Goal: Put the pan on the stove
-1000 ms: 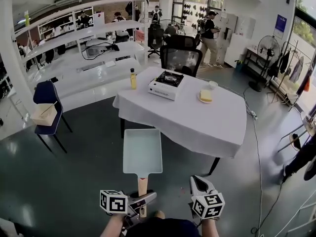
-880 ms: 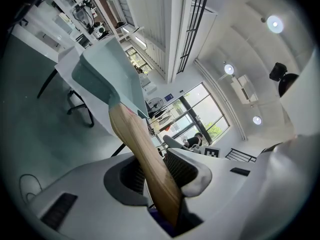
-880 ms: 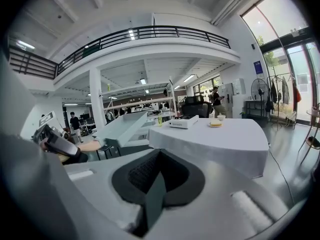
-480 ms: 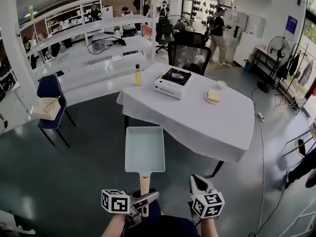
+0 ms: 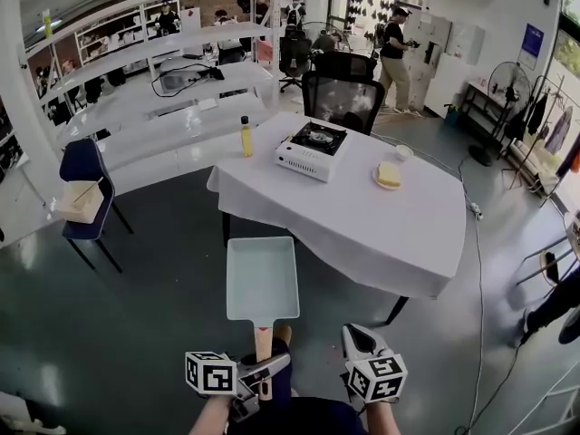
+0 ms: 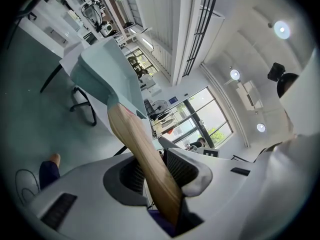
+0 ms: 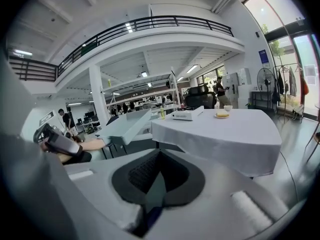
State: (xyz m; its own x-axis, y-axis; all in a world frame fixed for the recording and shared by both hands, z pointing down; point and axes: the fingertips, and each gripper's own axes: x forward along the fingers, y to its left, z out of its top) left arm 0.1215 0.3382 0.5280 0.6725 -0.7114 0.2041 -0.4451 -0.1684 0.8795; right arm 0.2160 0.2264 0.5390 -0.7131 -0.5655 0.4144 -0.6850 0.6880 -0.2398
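Your left gripper [image 6: 152,166] has its jaws clamped on the pan's [image 5: 262,279] wooden handle [image 6: 142,154], whose butt end is lost inside the gripper body. Your right gripper [image 7: 159,154] has its jaws closed on nothing. The pan hangs over the grey floor [image 5: 136,315], short of the white-clothed table [image 5: 362,216] carrying the stove [image 5: 311,149], much as a second ago.

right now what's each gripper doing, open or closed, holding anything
Left gripper: closed on the wooden handle of the pan.
Right gripper: closed, holding nothing.
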